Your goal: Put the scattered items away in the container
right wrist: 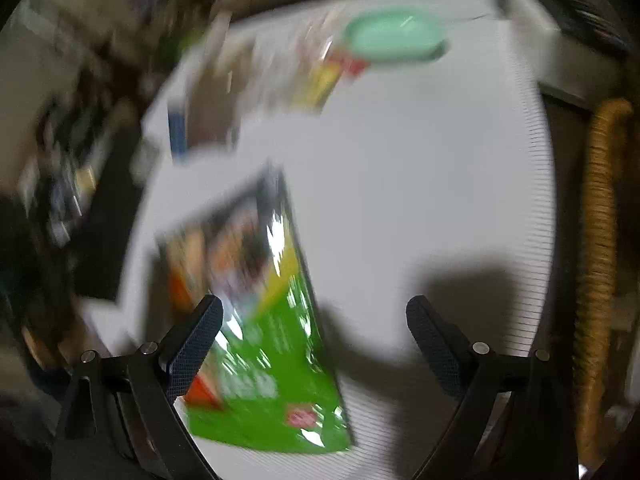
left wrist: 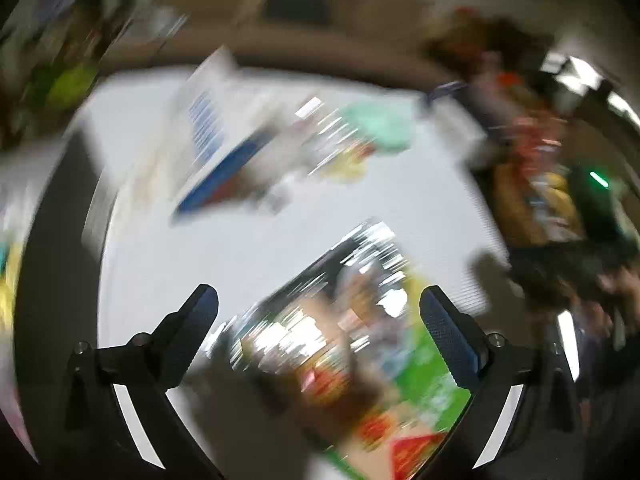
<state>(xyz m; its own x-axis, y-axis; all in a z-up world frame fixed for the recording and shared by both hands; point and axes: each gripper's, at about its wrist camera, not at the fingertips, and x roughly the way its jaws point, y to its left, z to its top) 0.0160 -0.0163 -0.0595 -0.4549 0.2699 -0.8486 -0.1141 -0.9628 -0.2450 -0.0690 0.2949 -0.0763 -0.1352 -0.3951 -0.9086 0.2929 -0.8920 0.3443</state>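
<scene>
Both views are blurred by motion. A green snack bag (left wrist: 352, 352) lies flat on the white table (left wrist: 256, 240), between and just beyond the fingers of my open, empty left gripper (left wrist: 318, 306). The same bag (right wrist: 256, 320) shows in the right wrist view, beside the left finger of my open, empty right gripper (right wrist: 314, 316). A white box-like container (left wrist: 224, 136) stands at the far left of the table; it also shows in the right wrist view (right wrist: 208, 92). A mint-green dish (left wrist: 380, 128) and small wrapped items (left wrist: 344, 160) lie beyond.
The dish (right wrist: 394, 36) sits at the table's far edge in the right wrist view, with yellow and red wrappers (right wrist: 328, 76) next to it. A wicker post (right wrist: 600, 240) stands off the table's right side. Dark clutter and snack bags (left wrist: 540, 184) sit to the right.
</scene>
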